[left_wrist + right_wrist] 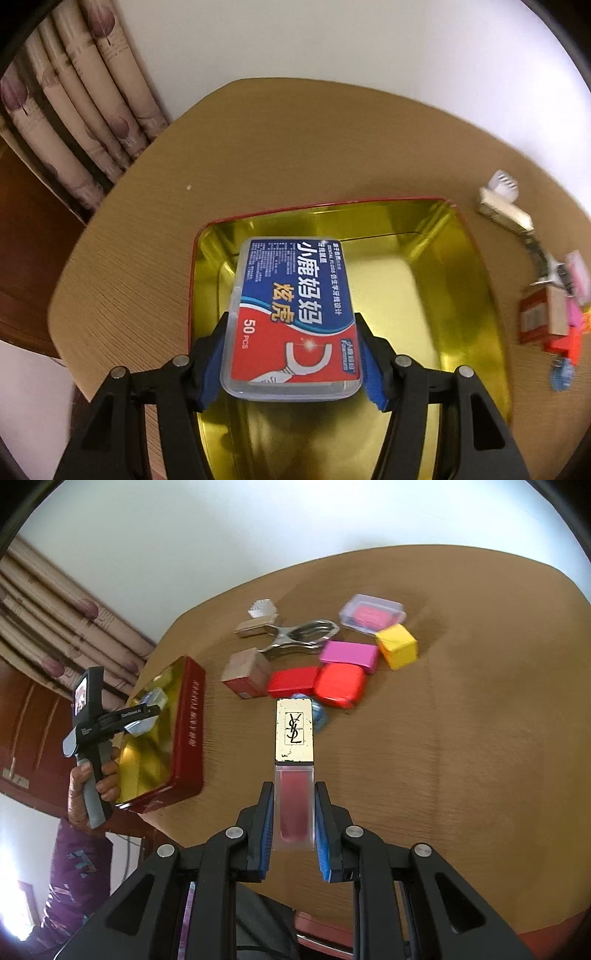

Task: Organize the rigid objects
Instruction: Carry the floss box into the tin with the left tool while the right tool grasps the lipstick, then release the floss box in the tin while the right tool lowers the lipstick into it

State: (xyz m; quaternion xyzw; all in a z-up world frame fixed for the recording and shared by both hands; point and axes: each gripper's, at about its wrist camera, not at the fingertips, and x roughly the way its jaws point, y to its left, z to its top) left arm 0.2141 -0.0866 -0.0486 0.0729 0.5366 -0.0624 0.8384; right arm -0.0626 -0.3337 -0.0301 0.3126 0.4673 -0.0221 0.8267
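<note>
My left gripper (291, 354) is shut on a clear dental floss box (295, 314) with a blue and red label, held over the open red tin (465, 266) with a gold inside. In the right wrist view the tin (190, 734) stands at the left of the table with the left gripper (142, 716) above it. My right gripper (294, 812) is shut on a lip gloss tube (294, 764) with a gold cap, held above the table in front of the pile of objects.
On the wooden table (461, 757) lie red blocks (317, 683), a pink block (349, 655), a yellow cube (397, 646), a clear box with pink contents (371, 616), a metal clip (299, 637), a brown box (245, 672) and a blue item (319, 716). Curtains (74, 110) hang at the left.
</note>
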